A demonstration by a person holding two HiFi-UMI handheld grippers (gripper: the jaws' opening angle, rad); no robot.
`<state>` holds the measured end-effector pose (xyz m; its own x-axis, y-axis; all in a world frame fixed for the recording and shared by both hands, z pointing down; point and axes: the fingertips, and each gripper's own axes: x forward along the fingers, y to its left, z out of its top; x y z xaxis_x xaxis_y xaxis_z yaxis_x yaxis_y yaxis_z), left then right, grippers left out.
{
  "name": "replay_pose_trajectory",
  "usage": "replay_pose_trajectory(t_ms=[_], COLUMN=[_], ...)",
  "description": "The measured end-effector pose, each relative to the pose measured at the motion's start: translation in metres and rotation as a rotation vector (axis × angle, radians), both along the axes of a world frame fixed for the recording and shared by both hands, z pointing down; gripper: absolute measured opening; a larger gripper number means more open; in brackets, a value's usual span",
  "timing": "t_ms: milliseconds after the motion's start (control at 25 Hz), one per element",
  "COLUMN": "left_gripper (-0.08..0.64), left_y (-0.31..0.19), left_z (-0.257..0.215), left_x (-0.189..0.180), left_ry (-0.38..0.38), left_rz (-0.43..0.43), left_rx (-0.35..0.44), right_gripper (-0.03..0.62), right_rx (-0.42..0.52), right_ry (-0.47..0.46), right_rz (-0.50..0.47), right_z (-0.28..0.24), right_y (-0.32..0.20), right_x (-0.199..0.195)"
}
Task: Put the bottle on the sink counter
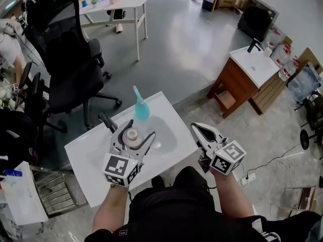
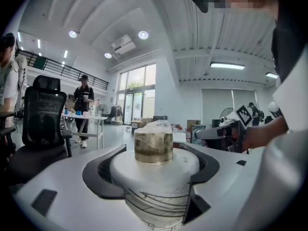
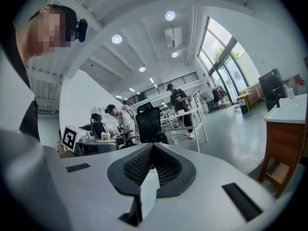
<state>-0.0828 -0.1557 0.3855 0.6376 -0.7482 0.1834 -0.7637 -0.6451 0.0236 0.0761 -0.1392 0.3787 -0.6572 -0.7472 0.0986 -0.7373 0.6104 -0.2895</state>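
Bottle point(image 2: 155, 174), white with a film-wrapped brass-coloured cap, sits upright between the jaws of the left tool point(image 1: 135, 136). The jaws are spread only as wide as its body and press it on both sides just below the shoulder. That grip probably keeps the base free to be stood down flat. The right tool point(image 1: 201, 132) is at the person's other side with its jaws brought together on nothing. It stays clear of the left one and seems to have no part in this step.

Below the bottle lies the white tabletop point(image 1: 86, 155), the basin point(image 1: 166, 137) just to its right. Whether the base touches anything yet cannot be told. At the far rim stand a black tap point(image 1: 107, 121) and a teal spray bottle point(image 1: 141, 106), so the bare near-left stretch looks the safer spot to set it. An office chair point(image 1: 70, 59) is beyond.
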Motion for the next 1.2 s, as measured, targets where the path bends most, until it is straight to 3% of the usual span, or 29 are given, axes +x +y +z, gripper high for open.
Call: replay_pose_trajectory(t_ms=[360,1200], left_gripper=[0.336,0.336], left_y=[-0.027,-0.124], left_z=[0.015,0.065], left_x=[0.002,0.079], left_ry=[0.015,-0.014], left_rz=[0.004,-0.043], left_rx=[-0.036,-0.121], right_gripper=[0.014,0.014], right_rx=[-0.041,-0.098], right_ry=[0.007,-0.015], right_rz=[-0.040,-0.122], right_z=[0.015,0.047], right_y=[-0.035,-0.127], right_x=[-0.019,0.033])
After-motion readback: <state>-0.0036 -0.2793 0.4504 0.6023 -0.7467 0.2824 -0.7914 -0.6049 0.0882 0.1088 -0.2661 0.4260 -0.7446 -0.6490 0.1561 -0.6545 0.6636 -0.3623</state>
